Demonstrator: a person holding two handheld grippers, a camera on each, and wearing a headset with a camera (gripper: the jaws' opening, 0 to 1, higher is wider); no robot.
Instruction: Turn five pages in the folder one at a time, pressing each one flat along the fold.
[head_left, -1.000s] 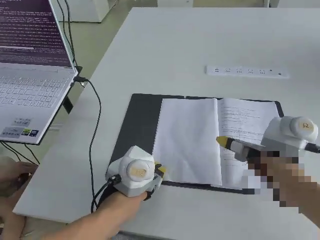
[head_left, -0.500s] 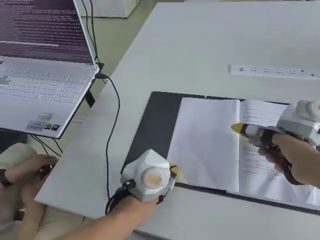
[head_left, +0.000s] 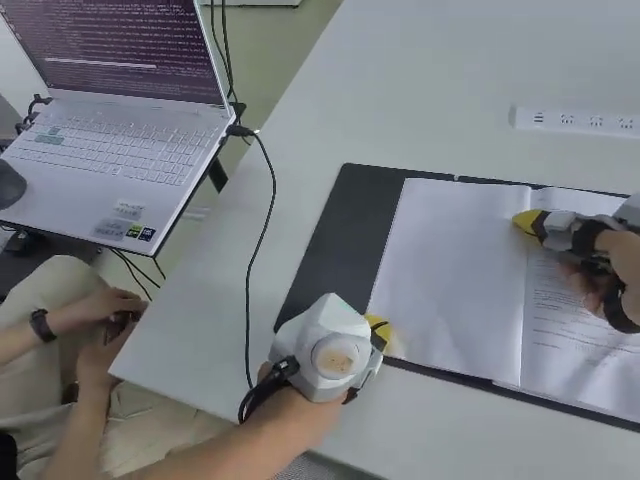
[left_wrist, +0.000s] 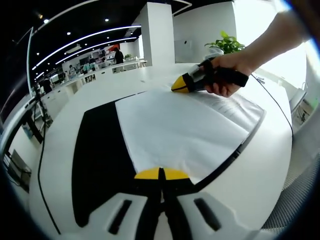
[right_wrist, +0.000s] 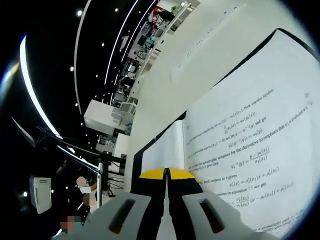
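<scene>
One folder (head_left: 330, 250), two closed, empty claws: left claw (head_left: 378, 325) at edge of blank page (head_left: 450, 270), right claw (head_left: 522, 221) at fold.

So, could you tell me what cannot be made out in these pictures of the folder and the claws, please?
Folder: right side cut off by the head view's edge.
Right claw: its body is covered by the hand in the head view.
Printed page: text too small to read in the head view.
Left claw: its white body hides most of its tips in the head view.
Laptop: screen text too small, head view.
</scene>
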